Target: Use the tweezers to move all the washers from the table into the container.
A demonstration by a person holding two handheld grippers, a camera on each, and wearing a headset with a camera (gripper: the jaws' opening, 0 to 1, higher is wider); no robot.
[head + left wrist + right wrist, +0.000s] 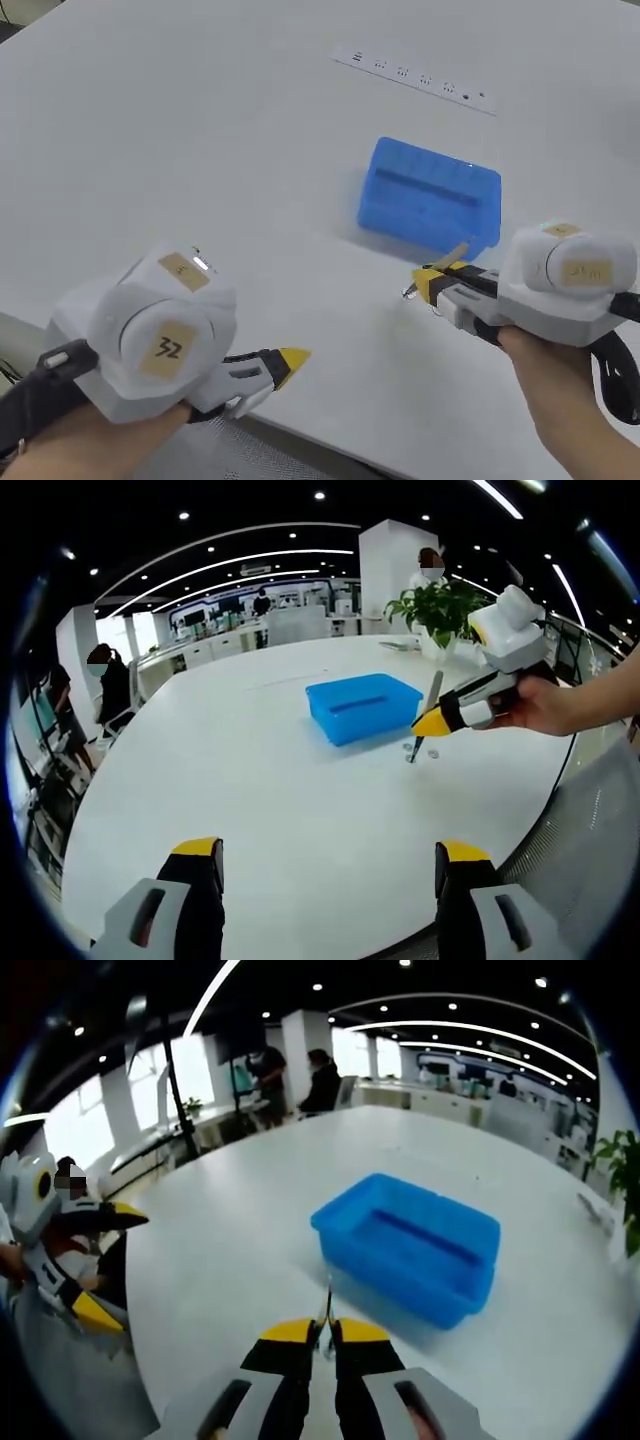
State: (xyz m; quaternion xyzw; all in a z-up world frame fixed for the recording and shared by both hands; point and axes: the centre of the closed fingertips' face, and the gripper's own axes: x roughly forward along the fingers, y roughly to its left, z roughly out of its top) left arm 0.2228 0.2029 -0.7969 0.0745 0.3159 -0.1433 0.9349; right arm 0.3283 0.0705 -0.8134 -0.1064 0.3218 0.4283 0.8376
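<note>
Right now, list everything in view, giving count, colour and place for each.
table: one, white
container: one, blue, mid-table
power strip: one, white, beyond the container
tweezers: one, metal, in the right gripper
washers: at least one, grey, by the tweezers' tip
plant: one, green, past the table
people: several, background
left gripper: one, white and yellow, open, empty
right gripper: one, white and yellow, shut on tweezers

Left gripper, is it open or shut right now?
Open. The left gripper has its yellow-tipped jaws wide apart in its own view, with bare table between them and nothing held.
</note>
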